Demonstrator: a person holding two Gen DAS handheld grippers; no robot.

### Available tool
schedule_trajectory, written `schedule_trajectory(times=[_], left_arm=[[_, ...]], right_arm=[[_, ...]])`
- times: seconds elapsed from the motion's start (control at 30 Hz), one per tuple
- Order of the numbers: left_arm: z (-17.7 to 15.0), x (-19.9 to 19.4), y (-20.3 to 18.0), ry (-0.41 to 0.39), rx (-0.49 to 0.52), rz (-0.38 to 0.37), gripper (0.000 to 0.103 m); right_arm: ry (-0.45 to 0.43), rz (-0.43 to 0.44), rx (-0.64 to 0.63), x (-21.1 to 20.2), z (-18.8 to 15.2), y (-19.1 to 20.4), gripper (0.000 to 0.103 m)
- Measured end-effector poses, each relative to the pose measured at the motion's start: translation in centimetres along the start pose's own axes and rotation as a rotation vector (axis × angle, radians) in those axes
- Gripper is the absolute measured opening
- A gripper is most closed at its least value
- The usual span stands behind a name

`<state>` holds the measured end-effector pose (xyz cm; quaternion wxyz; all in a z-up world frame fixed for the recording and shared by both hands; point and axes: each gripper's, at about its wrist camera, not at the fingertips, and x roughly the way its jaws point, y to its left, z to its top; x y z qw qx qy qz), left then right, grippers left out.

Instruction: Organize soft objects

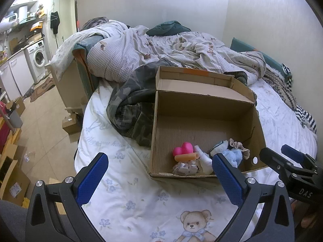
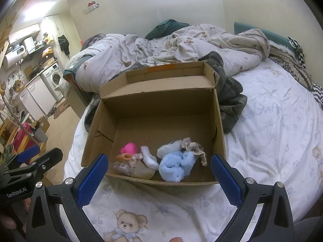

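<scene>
An open cardboard box (image 1: 201,109) (image 2: 157,104) stands on the bed. Along its near wall lie a pink heart toy (image 1: 182,148) (image 2: 129,148), an orange tube (image 1: 186,157) (image 2: 125,157), a white sock (image 1: 205,158) (image 2: 149,158), a fluffy blue sock (image 1: 234,155) (image 2: 175,166), a beige scrunchie (image 1: 239,146) (image 2: 194,148) and a clear plastic packet (image 1: 184,169) (image 2: 124,166). My left gripper (image 1: 159,178) is open and empty, in front of the box. My right gripper (image 2: 159,178) is open and empty, also just short of the box's near wall.
A camouflage garment (image 1: 133,109) (image 2: 230,98) lies behind and beside the box. A rumpled checked duvet (image 1: 153,48) (image 2: 173,46) covers the far bed. The bed's left edge drops to a tiled floor (image 1: 44,121) with boxes and a washing machine (image 1: 39,56).
</scene>
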<state>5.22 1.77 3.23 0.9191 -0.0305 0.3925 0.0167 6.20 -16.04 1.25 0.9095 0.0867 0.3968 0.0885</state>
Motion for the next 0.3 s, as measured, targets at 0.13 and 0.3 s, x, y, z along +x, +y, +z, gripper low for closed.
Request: schedule_trajectory(times=[0.13, 0.3], left_arm=[[-0.23, 0.03, -0.05, 0.001, -0.009, -0.006, 0.103], [-0.53, -0.40, -0.44, -0.007, -0.008, -0.016, 0.103]], right_arm=[[-0.001, 0.002, 0.000, -0.01, 0.01, 0.00, 0.103], [0.000, 0.001, -0.001, -0.08, 0.01, 0.05, 0.103]])
